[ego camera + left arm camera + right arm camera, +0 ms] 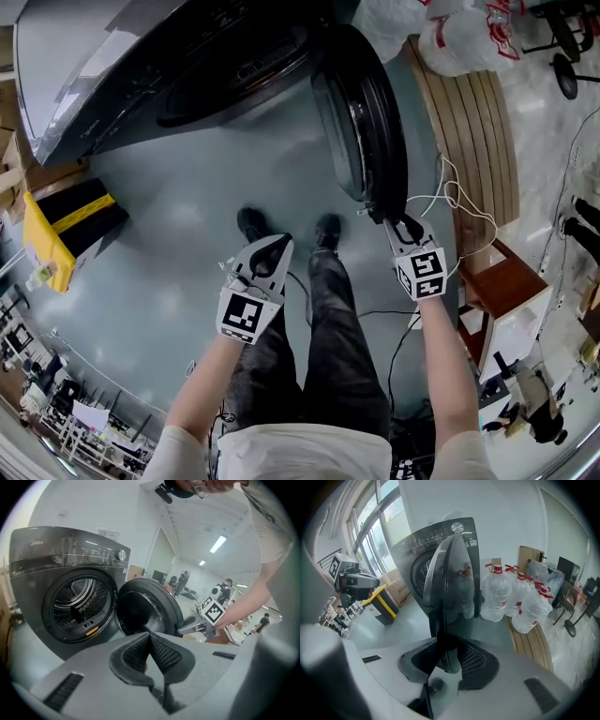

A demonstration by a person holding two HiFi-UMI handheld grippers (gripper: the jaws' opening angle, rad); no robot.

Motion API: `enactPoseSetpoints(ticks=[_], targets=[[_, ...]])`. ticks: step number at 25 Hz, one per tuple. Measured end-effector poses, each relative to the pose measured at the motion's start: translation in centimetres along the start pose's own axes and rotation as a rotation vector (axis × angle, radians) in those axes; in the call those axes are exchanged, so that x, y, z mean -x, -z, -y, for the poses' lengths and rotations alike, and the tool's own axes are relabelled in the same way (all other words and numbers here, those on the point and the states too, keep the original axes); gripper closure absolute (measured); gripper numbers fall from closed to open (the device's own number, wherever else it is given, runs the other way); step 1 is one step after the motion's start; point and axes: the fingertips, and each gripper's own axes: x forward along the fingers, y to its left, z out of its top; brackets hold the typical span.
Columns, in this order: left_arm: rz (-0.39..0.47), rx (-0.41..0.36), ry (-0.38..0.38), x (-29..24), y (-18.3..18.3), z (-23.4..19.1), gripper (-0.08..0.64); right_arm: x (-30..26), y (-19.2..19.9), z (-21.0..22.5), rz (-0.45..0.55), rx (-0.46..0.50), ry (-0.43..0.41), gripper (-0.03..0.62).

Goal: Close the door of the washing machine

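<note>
The dark grey washing machine stands at the upper left of the head view, its round door swung wide open toward me. My right gripper is at the door's free lower edge. In the right gripper view the door's rim runs between the jaws of that gripper, with the pads against it. My left gripper hangs lower left, apart from the door, above the floor; its jaws are shut with nothing between them. The left gripper view shows the open drum and the door.
A yellow and black box sits on the floor at left. Right of the door are a slatted wooden bench, several water bottles and loose white cables. The person's legs stand just before the machine.
</note>
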Motion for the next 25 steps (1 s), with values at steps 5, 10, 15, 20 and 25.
enactPoseSetpoints(ticks=[5, 10, 15, 20, 25], targets=[[-0.018, 0.067, -0.028, 1.2, 0.6, -2.0, 0.554, -1.3, -0.6, -2.8, -0.011, -0.022, -0.026, 0.456], [-0.007, 0.023, -0.005, 2.0, 0.3, -3.7, 0.554, -2.5, -1.5, -5.6, -0.006, -0.053, -0.032, 0.445], [-0.013, 0.023, 0.007, 2.5, 0.6, -5.3, 0.554, -3.9, -2.3, -8.3, -0.004, -0.079, -0.040, 0.431], [-0.014, 0.031, 0.009, 3.6, 0.9, -7.1, 0.554, -5.6, -3.2, -11.2, -0.007, -0.090, -0.059, 0.411], [-0.008, 0.038, -0.010, 4.9, 1.4, -9.7, 0.554, -7.3, -4.4, -14.0, -0.017, -0.125, -0.049, 0.399]])
